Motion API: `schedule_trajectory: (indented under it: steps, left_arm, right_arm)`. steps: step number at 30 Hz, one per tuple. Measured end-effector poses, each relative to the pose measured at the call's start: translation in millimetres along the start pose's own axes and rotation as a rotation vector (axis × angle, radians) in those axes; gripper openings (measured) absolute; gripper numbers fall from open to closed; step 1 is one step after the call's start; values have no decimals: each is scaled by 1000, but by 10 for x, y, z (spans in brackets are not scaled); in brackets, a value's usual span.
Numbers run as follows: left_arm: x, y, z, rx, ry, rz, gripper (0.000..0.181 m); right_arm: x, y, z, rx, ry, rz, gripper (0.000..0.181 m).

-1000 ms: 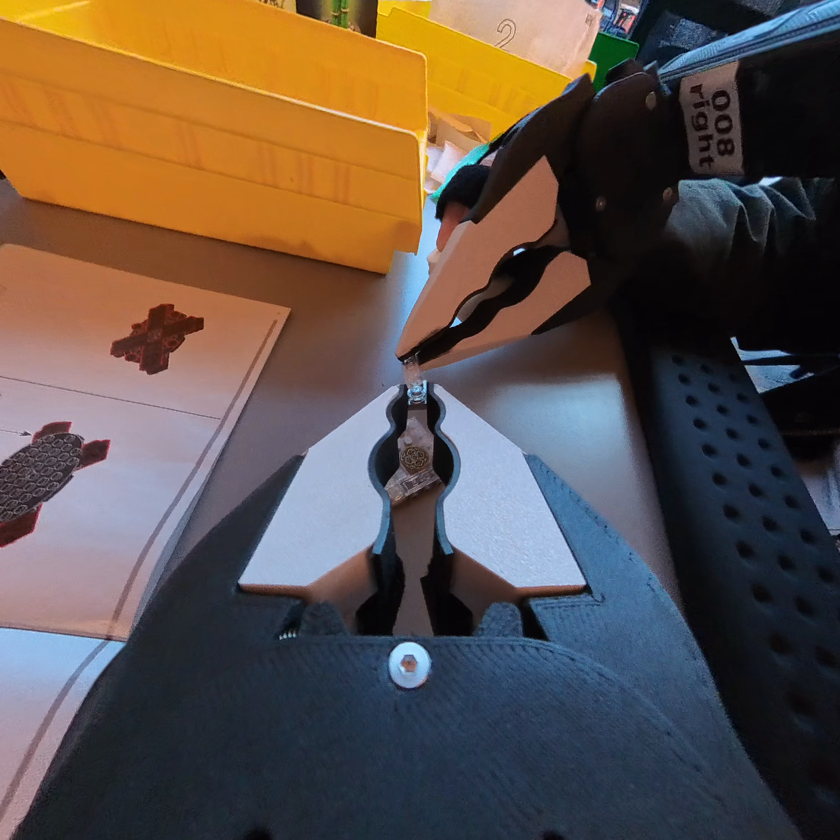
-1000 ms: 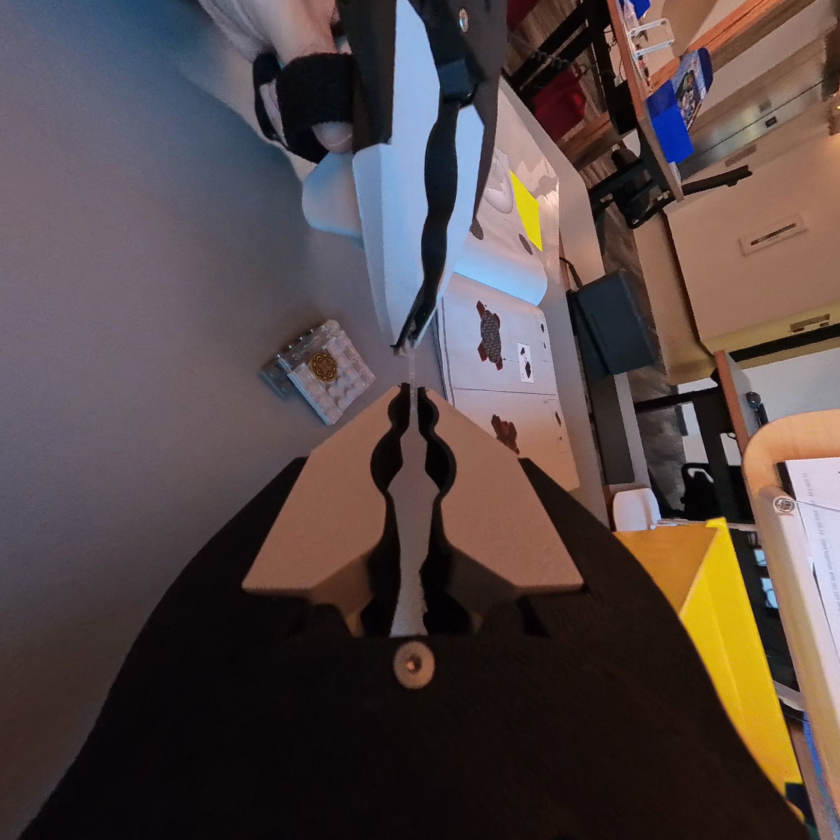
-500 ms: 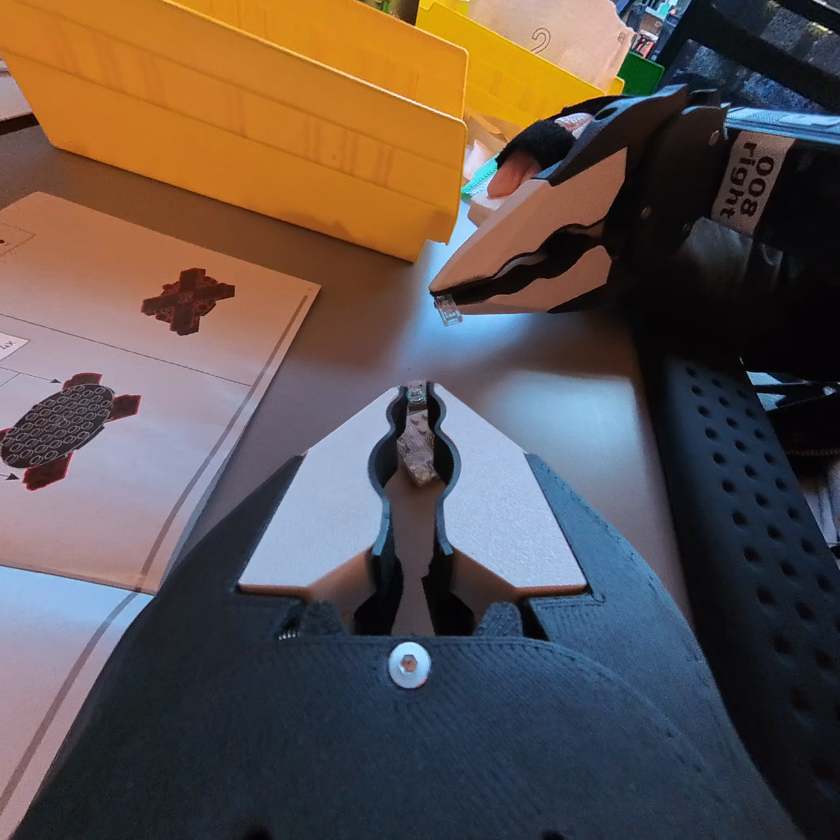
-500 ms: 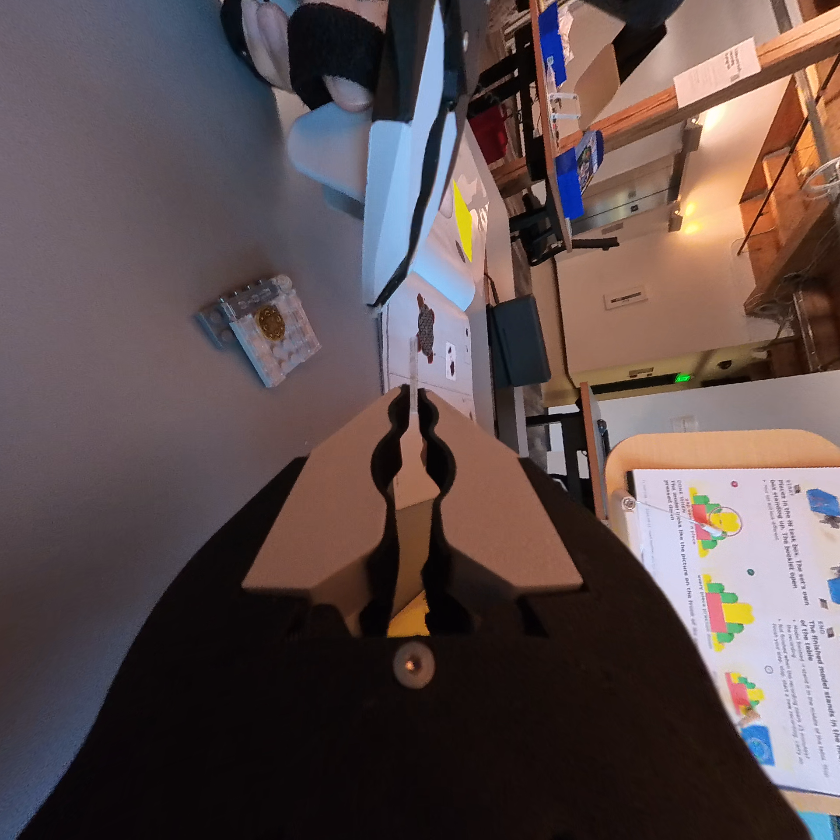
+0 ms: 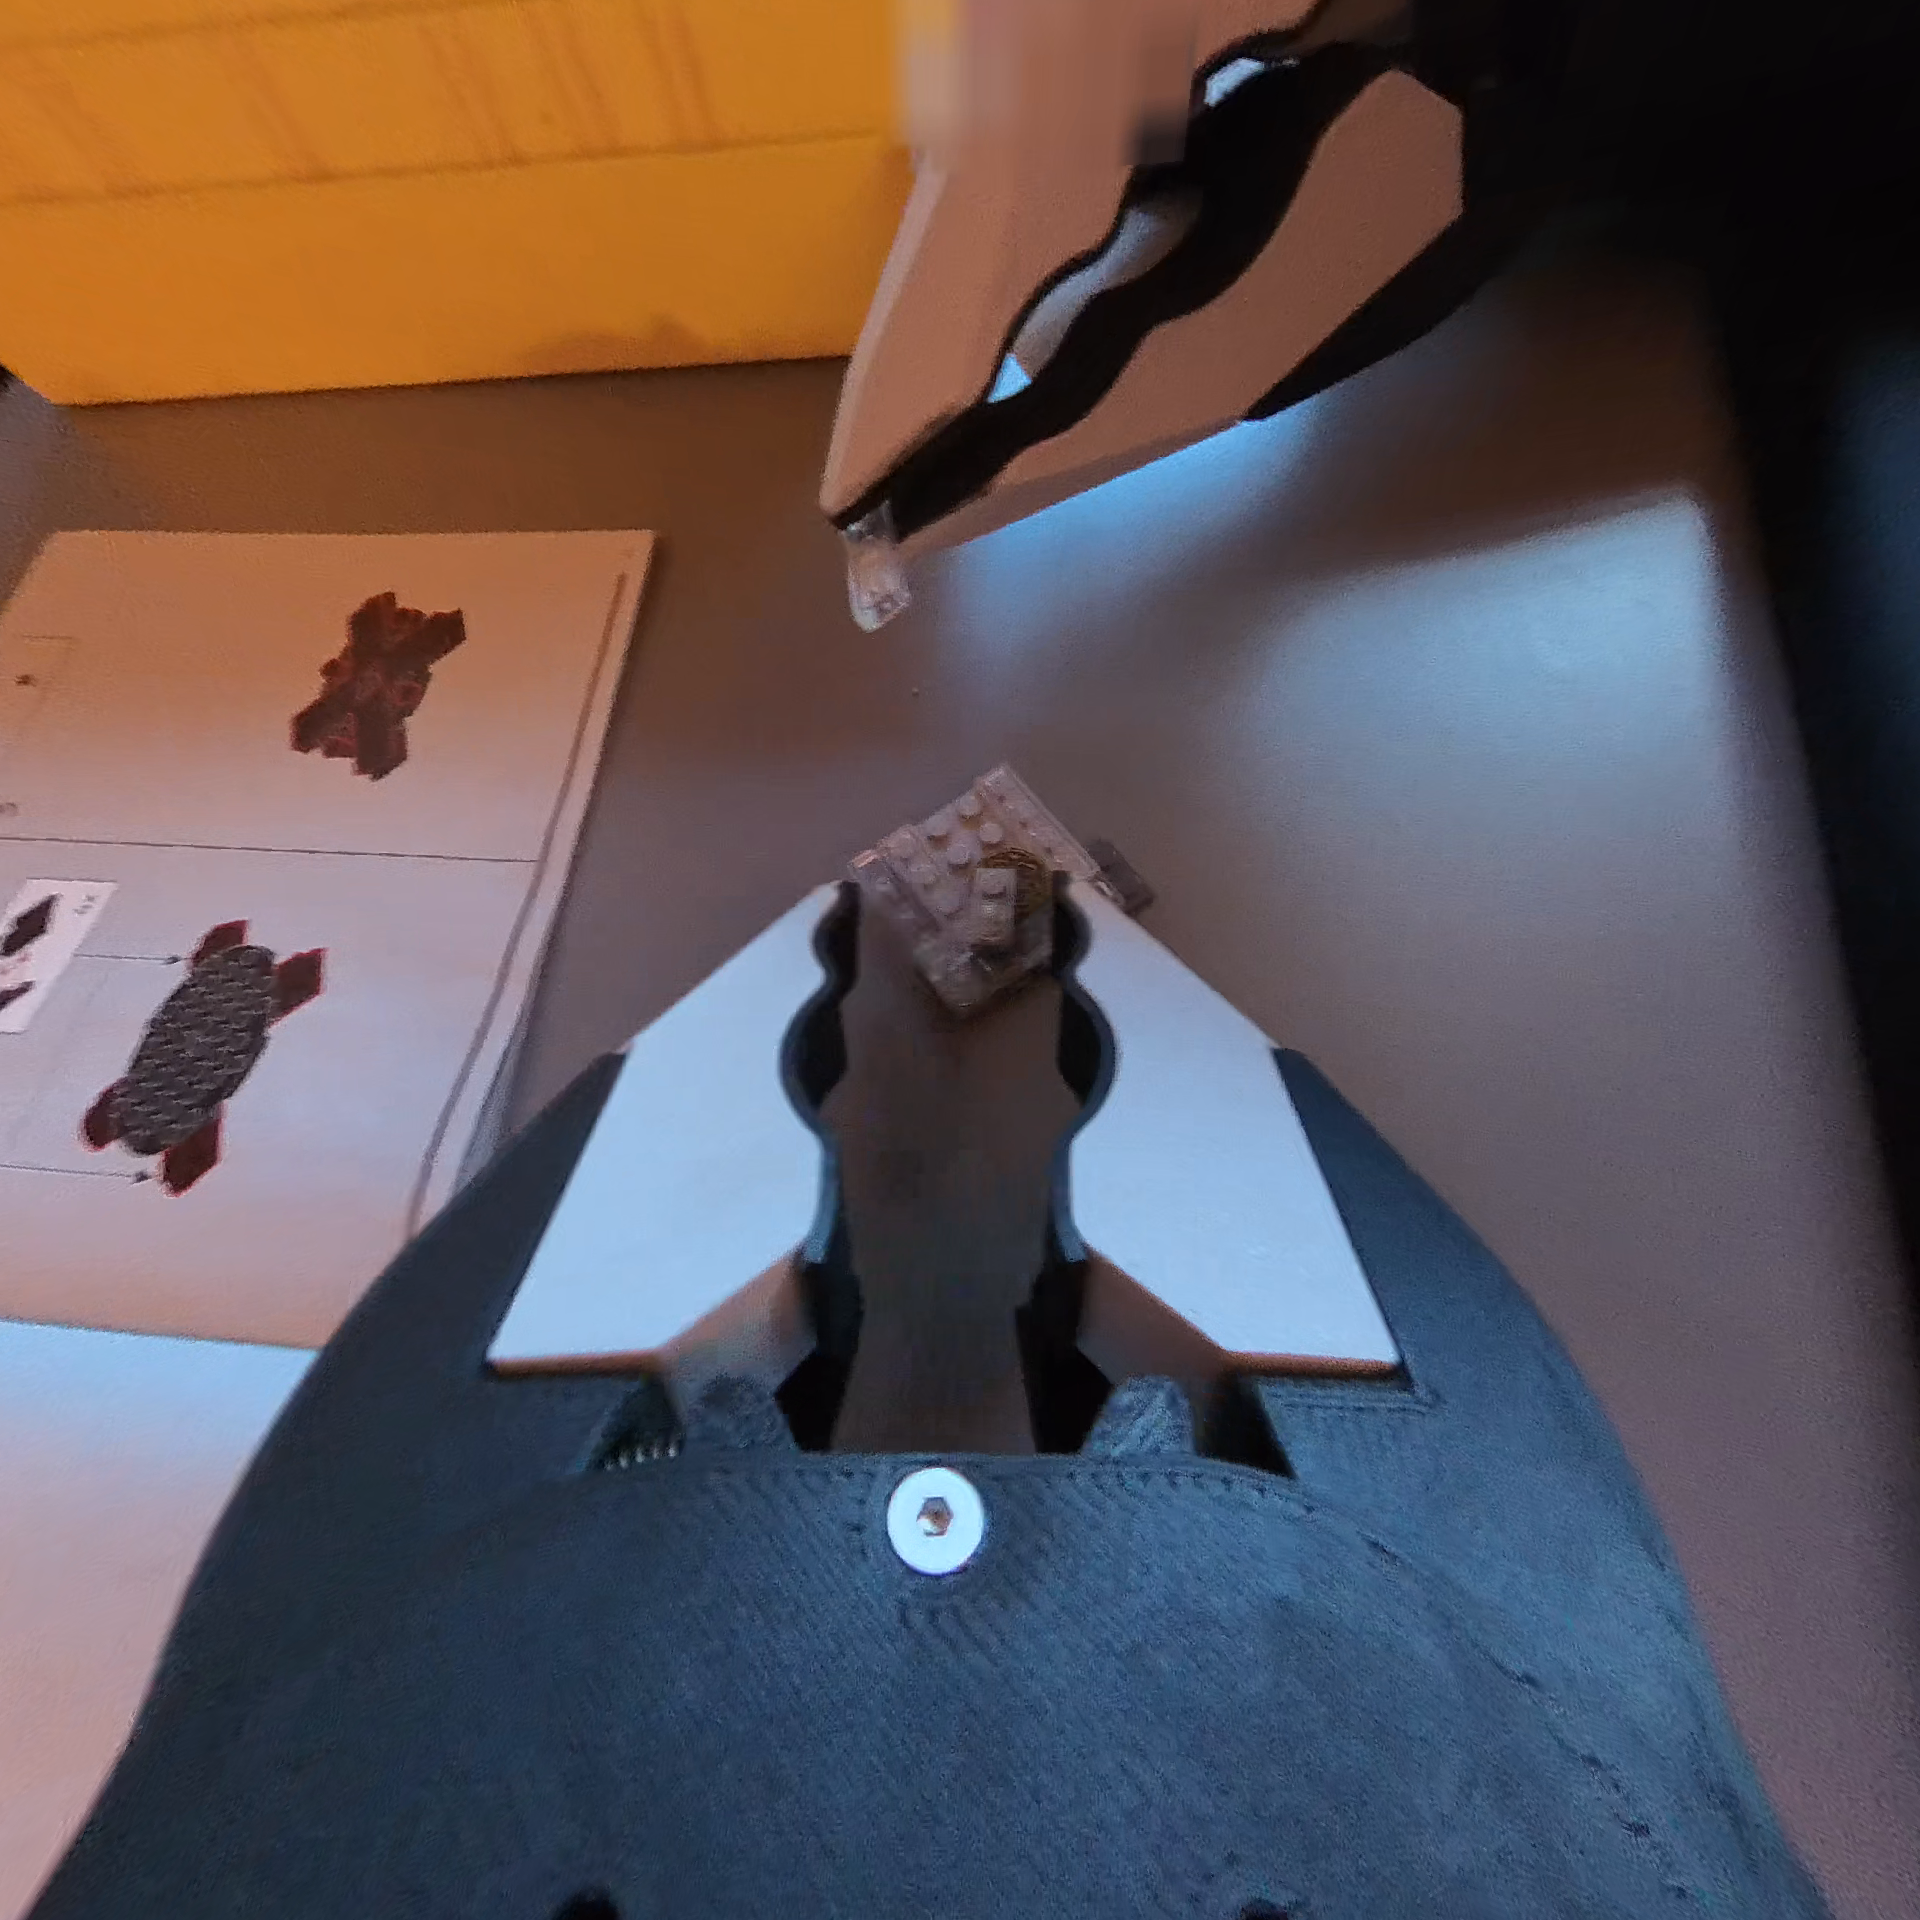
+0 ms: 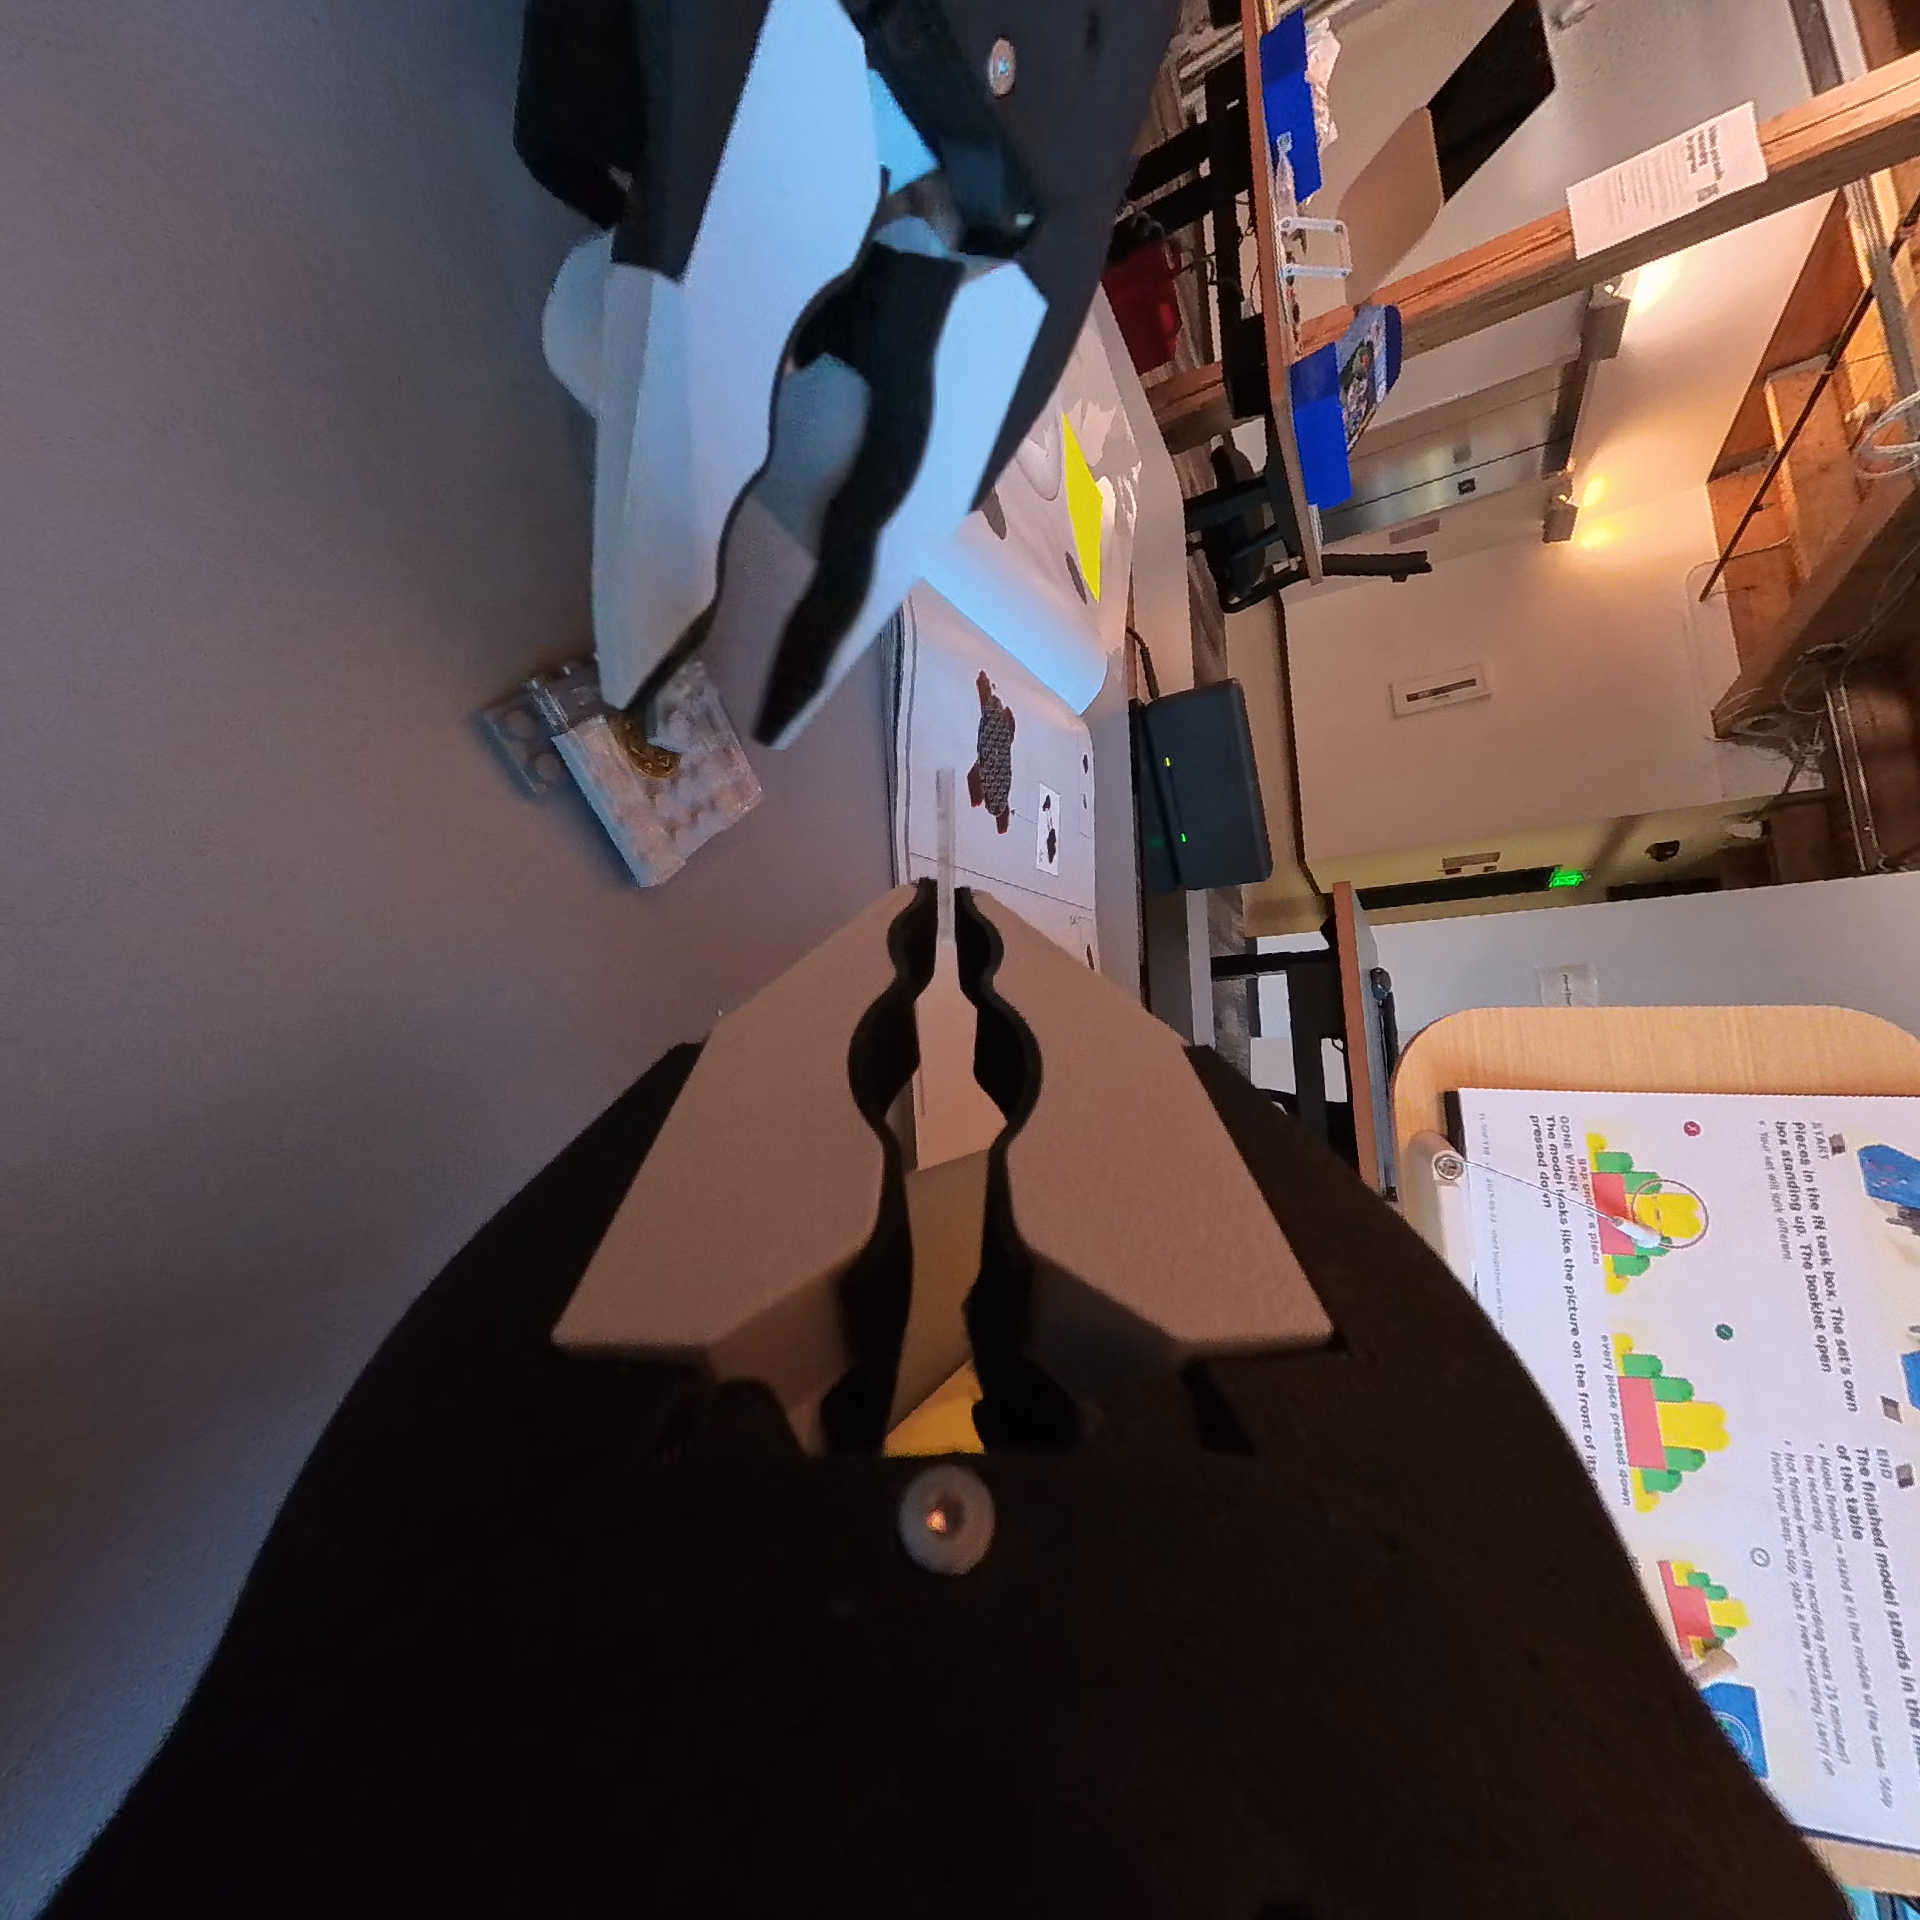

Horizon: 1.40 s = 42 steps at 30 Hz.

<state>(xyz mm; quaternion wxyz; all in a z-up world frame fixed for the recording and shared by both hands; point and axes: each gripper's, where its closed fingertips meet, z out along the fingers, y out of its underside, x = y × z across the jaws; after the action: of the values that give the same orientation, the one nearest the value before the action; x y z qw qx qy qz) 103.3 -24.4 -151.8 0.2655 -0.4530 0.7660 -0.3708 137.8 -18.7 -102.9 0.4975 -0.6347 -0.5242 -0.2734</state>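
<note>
Left gripper (image 5: 951,894): jaws parted to a moderate gap, empty, tips lowered to the clear stud-covered brick assembly with a small gold disc on top (image 5: 971,894). In the right wrist view one fingertip (image 6: 623,686) touches or sits just over the near edge of the assembly; the other fingertip stands free beside it, above the tabletop.

Clear brick assembly: lying flat on the dark grey tabletop (image 5: 1351,727), between and just beyond the left gripper's tips, with a small clear plate projecting at its side (image 6: 520,727).

Right gripper (image 5: 868,514): jaws nearly closed, pinching a small, thin clear plastic piece (image 5: 878,582) at the very tips. The piece hangs in the air above the tabletop, beyond the assembly and apart from it. In the right wrist view it shows edge-on as a slim clear strip (image 6: 943,831) sticking out past the tips.

Open instruction booklet with dark red and black hexagon-patterned figures (image 5: 312,831): flat on the tabletop, left of the left gripper.

Yellow plastic bin (image 5: 416,208): far left, behind the booklet, blurred.

Dark grey box with small green lights (image 6: 1200,790): beyond the table edge, right wrist view.

Printed sheet with coloured brick diagrams on a light wooden board (image 6: 1714,1403): right side, right wrist view.
</note>
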Motion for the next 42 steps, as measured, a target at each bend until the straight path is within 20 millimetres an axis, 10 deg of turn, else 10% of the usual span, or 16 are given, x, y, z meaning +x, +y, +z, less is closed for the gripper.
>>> schedule_trajectory:
  steps: [11,42]
  left_arm:
    - [44,-536,-280,339,111,-172,27]
    - [0,-462,-186,276,21,-130,8]
  right_arm:
    - [0,-125,1,26,37,-73,2]
    - [34,-162,-13,36,62,-88,2]
